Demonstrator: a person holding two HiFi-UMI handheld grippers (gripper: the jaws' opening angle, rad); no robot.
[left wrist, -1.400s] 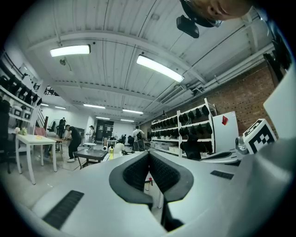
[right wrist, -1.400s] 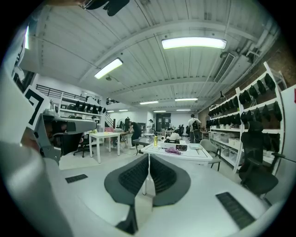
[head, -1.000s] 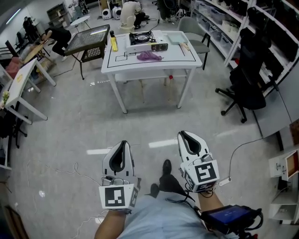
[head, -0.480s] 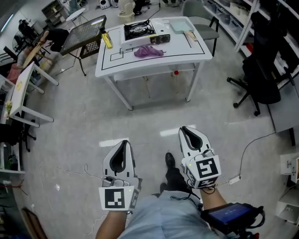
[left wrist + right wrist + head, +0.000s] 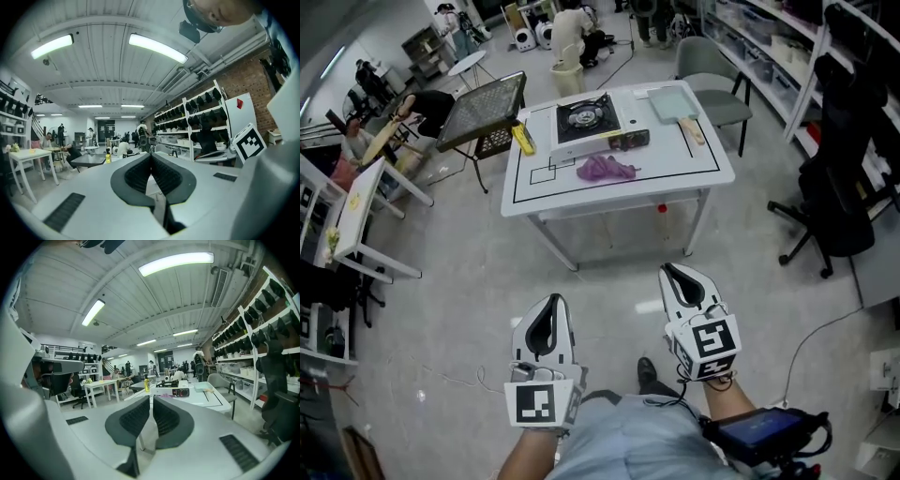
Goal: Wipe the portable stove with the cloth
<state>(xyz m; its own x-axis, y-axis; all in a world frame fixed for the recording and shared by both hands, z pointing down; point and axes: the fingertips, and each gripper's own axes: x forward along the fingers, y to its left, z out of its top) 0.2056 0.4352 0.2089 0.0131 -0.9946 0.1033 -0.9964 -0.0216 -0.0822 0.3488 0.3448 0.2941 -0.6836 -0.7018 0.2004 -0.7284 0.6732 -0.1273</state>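
Nearest the cam: both grippers are held low in front of the person's body, side by side, pointing fwd toward the worktop (image 5: 703,173). Left gripper (image 5: 551,300) has its fingers (image 5: 136,176) pressed together w/ nothing between them. Same for the right gripper (image 5: 667,270): fingers (image 5: 166,418) clenched shut, empty. Prob just a carry pose imo, since there's nothing in reach to grab, so no reason to have them spread.

Between grippers and worktop there's only bare floor (image 5: 469,281), so the task stuff is well apart from both sets of fingers, no contact w/ anything.

On the worktop, the purple cloth (image 5: 605,169) lies crumpled on the near side, roughly mid-width, just in front of the portable stove (image 5: 586,117). The stove sits toward the back edge w/ its burner up and control panel facing the person. Handy layout tbh: the cloth comes to hand first, stove right behind it. It lies straight ahead, about between the lines of the two grippers. In the right gripper view the stove shows just above the fingertips.

Other bits: yellow bottle (image 5: 523,139) at the stove's left, pale tray (image 5: 670,101) at its right. Past that, a grey chair (image 5: 712,66), and ppl further back.

Wiping hasn't begun, the cloth isn't even picked up.
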